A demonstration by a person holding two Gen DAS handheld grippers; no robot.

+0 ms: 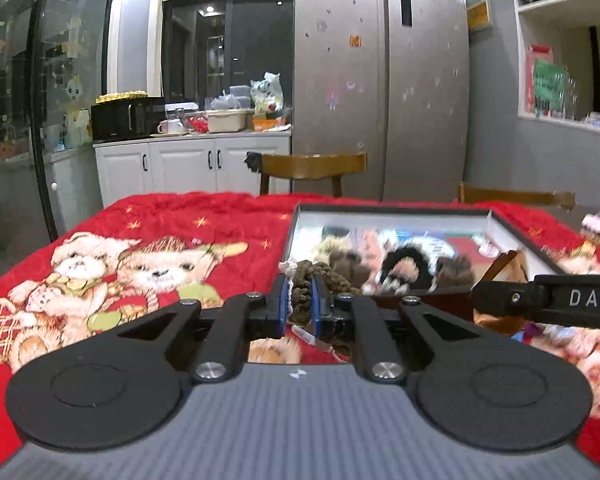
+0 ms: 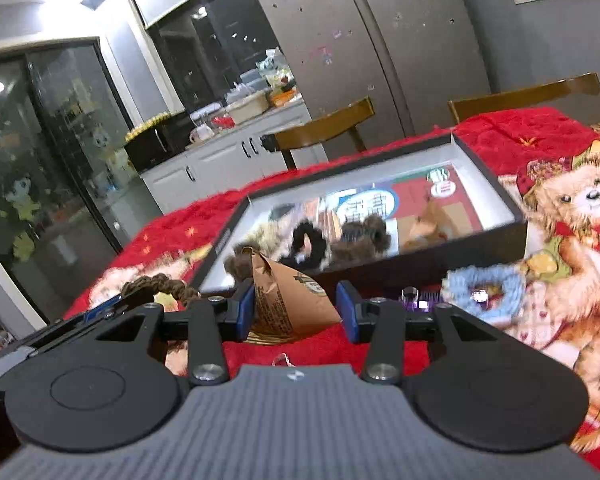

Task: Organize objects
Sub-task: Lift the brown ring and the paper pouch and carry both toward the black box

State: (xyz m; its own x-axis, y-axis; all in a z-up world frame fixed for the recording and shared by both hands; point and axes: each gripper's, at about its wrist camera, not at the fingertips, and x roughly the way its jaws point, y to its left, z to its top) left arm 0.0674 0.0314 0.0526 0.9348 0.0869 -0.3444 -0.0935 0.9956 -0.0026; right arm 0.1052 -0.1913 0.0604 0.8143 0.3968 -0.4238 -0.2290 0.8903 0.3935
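My left gripper [image 1: 300,300] is shut on a brown braided hair tie [image 1: 320,276], held just in front of the shallow black box's [image 1: 396,210] near left corner; the tie also shows in the right wrist view [image 2: 160,284]. The box [image 2: 488,196] holds several fuzzy scrunchies, black [image 2: 310,240] and brown [image 2: 360,236]. My right gripper [image 2: 296,312] is shut on a brown pyramid-shaped paper packet [image 2: 288,300] in front of the box. A light blue knitted scrunchie [image 2: 484,286] lies on the cloth to its right.
A red bear-print blanket [image 1: 160,232] covers the table. Two wooden chairs [image 1: 312,168] stand behind it, then a steel fridge [image 1: 380,80] and a white counter [image 1: 192,156]. A small purple item [image 2: 416,300] lies beside the blue scrunchie.
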